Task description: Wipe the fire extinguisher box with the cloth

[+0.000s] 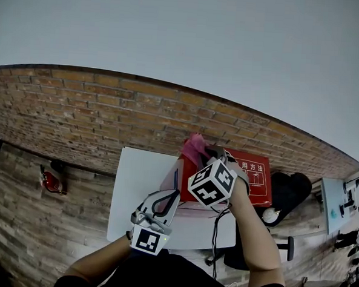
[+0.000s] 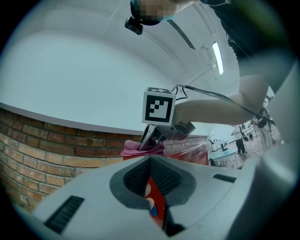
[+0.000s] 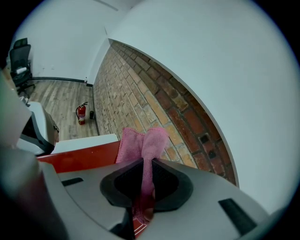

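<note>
Clamped on the cloth (image 3: 143, 140), the right tool (image 3: 146, 174) may lose it scrubbing the fire extinguisher box (image 3: 79, 159); the left tool (image 2: 151, 176) is closed.

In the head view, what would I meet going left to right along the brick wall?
Red fire extinguisher → white table → pink cloth → red fire extinguisher box → black chair.
</note>
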The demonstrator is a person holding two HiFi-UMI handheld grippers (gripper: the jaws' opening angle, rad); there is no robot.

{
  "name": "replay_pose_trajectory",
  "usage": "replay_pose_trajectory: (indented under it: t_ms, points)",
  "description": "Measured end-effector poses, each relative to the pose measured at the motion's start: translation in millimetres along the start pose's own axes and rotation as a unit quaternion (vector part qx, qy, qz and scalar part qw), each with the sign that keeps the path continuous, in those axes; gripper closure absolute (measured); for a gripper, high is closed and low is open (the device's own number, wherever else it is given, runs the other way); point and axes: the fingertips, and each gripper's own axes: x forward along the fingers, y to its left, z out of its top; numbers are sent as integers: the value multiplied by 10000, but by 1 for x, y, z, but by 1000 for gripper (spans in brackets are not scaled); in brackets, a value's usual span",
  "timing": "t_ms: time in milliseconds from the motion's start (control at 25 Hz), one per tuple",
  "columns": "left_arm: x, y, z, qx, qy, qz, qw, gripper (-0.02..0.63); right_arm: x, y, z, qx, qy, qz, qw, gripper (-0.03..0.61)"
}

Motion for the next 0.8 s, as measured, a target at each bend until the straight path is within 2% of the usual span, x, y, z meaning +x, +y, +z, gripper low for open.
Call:
replay_pose_trajectory:
  t_ms: [360,800]
  points:
    - [2,5,-1,-102,34,135,9999,592,-2,12,13,-269,45,112,9996,518]
    - [1,6,1,-133,-35,180,9997,592,-18,32,13,-177,164,524,9983,518]
